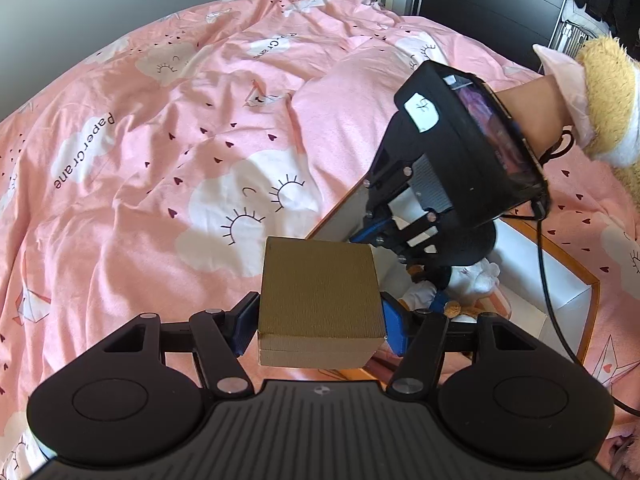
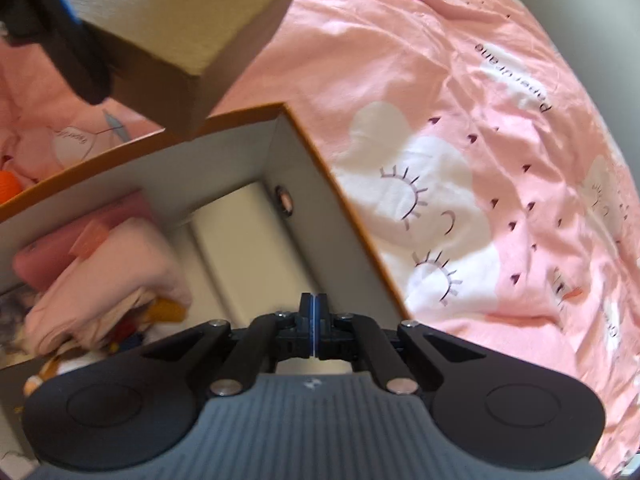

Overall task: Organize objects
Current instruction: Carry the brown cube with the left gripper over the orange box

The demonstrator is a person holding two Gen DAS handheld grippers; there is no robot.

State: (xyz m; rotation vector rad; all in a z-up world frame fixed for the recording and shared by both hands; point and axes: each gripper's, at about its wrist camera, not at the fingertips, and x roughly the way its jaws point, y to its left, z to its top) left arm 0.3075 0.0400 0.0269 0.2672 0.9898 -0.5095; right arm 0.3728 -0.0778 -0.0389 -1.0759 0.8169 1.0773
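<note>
While the left gripper (image 1: pixel 320 316) clamps a brown box (image 1: pixel 320 296) at lower centre of the left view, the right gripper (image 2: pixel 315 326), fingers pressed together and empty, points into the orange-rimmed storage box (image 2: pixel 352 216). Pink cloth (image 2: pixel 108 264) and toys already lie inside; the brown box, apparently above a corner of the rim, remains to be placed.

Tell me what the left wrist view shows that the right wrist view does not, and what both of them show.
Only the left wrist view shows the right gripper from outside, reaching into the storage box, with the person's forearm.

Only the right wrist view shows that gripper's jaws shut with nothing between them, folded pink cloth inside the box, and an orange object beyond it.

Both show the brown box held in the left gripper, the storage box, and the pink bedcover.
</note>
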